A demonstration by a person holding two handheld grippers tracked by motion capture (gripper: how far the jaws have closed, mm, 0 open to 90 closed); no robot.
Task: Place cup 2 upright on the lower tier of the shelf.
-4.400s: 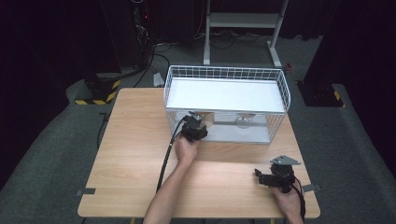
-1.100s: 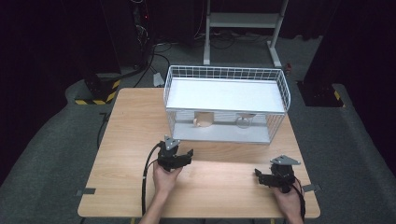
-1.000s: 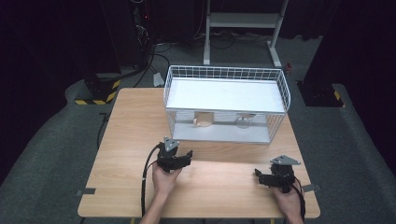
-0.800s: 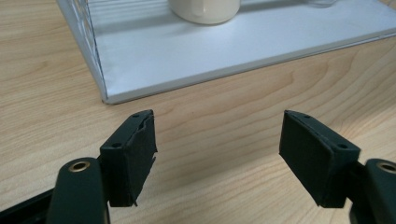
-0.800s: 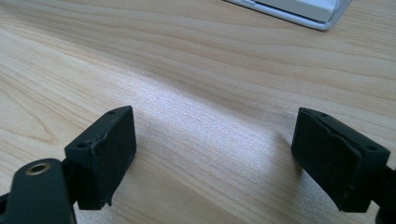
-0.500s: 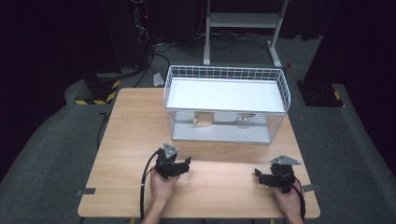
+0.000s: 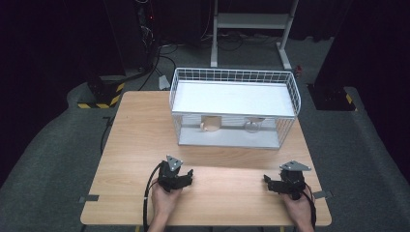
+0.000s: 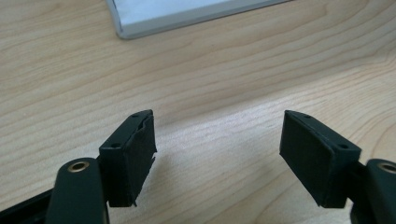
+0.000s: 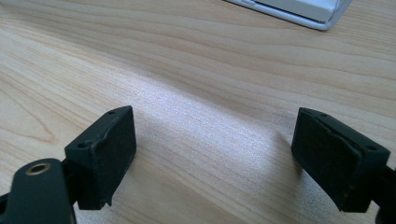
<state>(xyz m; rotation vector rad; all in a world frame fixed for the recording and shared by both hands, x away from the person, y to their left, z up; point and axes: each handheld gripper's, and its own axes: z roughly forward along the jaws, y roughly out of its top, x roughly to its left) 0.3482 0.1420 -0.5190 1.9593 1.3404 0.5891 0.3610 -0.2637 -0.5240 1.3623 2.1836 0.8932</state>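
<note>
Left gripper point(image 7: 181, 177) is down by the near edge of my table point(image 7: 135, 140), jaws spread, nothing between them. Right gripper point(image 7: 279, 183) sits well off to the side, also spread and empty. Farther back there's the wire basket point(image 7: 235, 77), a small tan thing inside.

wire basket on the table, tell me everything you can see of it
The white wire basket is a long rectangular grid-walled bin with a rolled top rim and a flat pale liner or floor inside. It stands upright at the far middle of the wooden table, its long side facing the person. Through the near wall show a tan roll-like item and a clear round item, too small to identify. Both grippers are apart from it.
</note>
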